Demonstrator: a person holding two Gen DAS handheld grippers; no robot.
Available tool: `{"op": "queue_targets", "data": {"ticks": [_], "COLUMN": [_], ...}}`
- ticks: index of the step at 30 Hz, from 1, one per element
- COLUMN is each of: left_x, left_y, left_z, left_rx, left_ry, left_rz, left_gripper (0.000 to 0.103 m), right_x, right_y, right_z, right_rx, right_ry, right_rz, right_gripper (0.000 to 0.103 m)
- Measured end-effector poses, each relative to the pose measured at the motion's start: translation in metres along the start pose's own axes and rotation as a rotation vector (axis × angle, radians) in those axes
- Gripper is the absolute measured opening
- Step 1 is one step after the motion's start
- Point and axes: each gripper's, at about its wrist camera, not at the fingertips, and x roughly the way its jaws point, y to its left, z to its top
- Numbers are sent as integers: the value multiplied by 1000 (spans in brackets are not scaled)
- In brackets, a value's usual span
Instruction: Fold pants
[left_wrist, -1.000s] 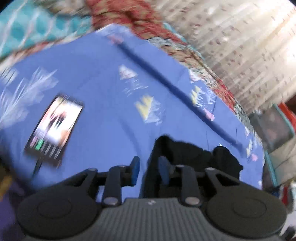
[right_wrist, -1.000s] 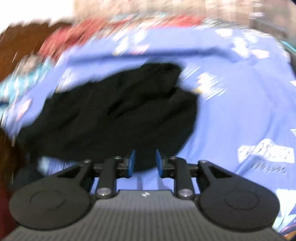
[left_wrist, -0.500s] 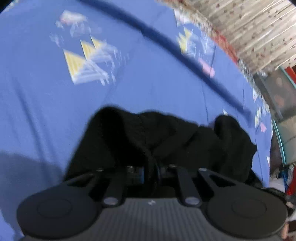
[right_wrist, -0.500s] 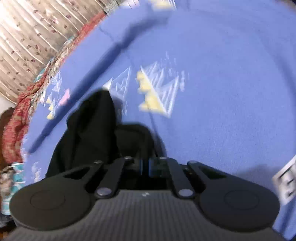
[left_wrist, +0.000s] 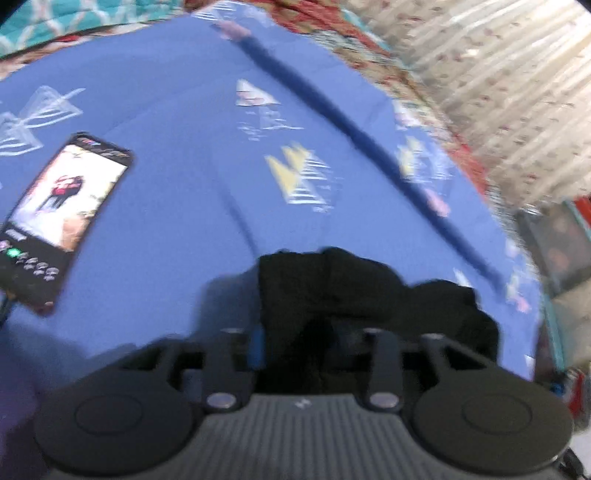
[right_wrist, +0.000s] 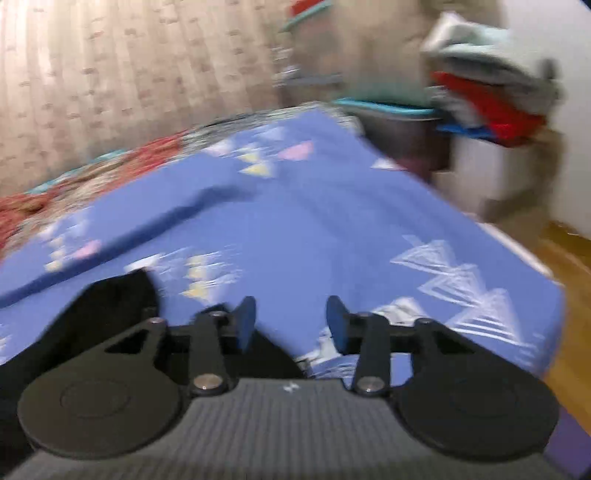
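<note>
Pants (left_wrist: 351, 295), black and bunched into a low heap, lie on the blue bedsheet (left_wrist: 177, 192) directly ahead of your left gripper (left_wrist: 299, 343), with dark cloth reaching back between its two fingers. That gripper's jaws have just been opening, and they stand apart around the fabric; the blur and the dark cloth hide whether the pads still press on it, so you cannot tell a grip from a release there. A lit phone (left_wrist: 62, 218) lies flat on the sheet well off to the left of that gripper, screen up.

Your right gripper (right_wrist: 291, 325) has also just been opening its jaws, and they stand released with only bare sheet showing between the blue pads (right_wrist: 245, 321). From this gripper the pants (right_wrist: 107, 314) sit low and to the left, partly under the left finger's linkage, apart from the gap. Ahead of it the sheet's white triangle prints run to the bed's edge, and beyond, to the upper right, a heap of folded clothes (right_wrist: 487, 92) rests on a bin. A patterned curtain (right_wrist: 129, 81) hangs behind the bed.
</note>
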Motion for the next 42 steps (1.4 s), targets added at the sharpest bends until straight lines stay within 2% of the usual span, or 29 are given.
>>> {"op": "queue_targets", "data": {"ticks": [1,3,5,6,8,11,13,14,15,16,17,19,21,22,24,25,26,28,29,31,33,35,37,39,42], "left_x": [-1,-8,-10,-9,4,36,49,55,59,63,65,58,49,46,39,37,33,29,28,27,23,17,16,22,39], "left_y": [-1,3,5,6,1,-10,-12,-14,-15,-16,-15,-14,-15,-15,-14,-13,-13,-11,-10,-9,-11,-13,-17,-26,-39], "left_z": [2,8,14,17,21,22,17,16,14,14,14,14,13,13,12,10,8,7,7,10,15,23,31,38,40], "left_rx": [-2,-17,-48,-51,-44,-36,-36,-36,-31,-26,-32,-30,-9,-7,-2,0,0,-5,-8,0,29,30,40,75,131], "left_ry": [-19,-65,-103,-113,-79,3,30,40,53,78,100,82,62,58,53,48,40,30,31,28,0,-46,-76,-66,-41], "left_rz": [26,32,51,57,44,9,41,46,46,38,16,6,1,-8,-25,-26,-26,-29,-29,-10,25,48,49,37,32], "left_gripper": [48,59,82,82,83,90,88,72,56,28,24,18,18,17,17,17,17,19,24,26,37,76,84,87,93], "right_x": [-1,4,17,30,62,120,159,173,183,188,188,164,124,105,77,67,66,70,71,76,77,77,86,89,91], "right_y": [-1,10,33,48,81,132,159,170,180,189,192,190,180,167,140,125,109,77,57,28,9,-4,-14,-23,-14], "right_z": [2,10,15,14,4,-29,-47,-51,-50,-43,-27,10,42,54,59,53,44,23,12,-4,-13,-6,16,37,54], "right_rx": [15,23,8,4,5,44,93,100,59,-26,-109,-300,-536,-622,-778,-878,-960,-1029,-1009,-916,-769,-570,-359,-161,-21], "right_ry": [-7,-12,23,67,168,347,434,465,472,460,416,244,24,-51,-138,-177,-195,-160,-101,40,111,126,119,110,92], "right_rz": [5,82,191,258,382,472,477,456,408,345,333,293,207,180,140,92,20,-102,-139,-158,-154,-102,-37,10,29], "right_gripper": [46,46,53,55,63,66,65,49,27,12,12,11,11,12,16,30,54,75,76,75,74,74,74,72,71]}}
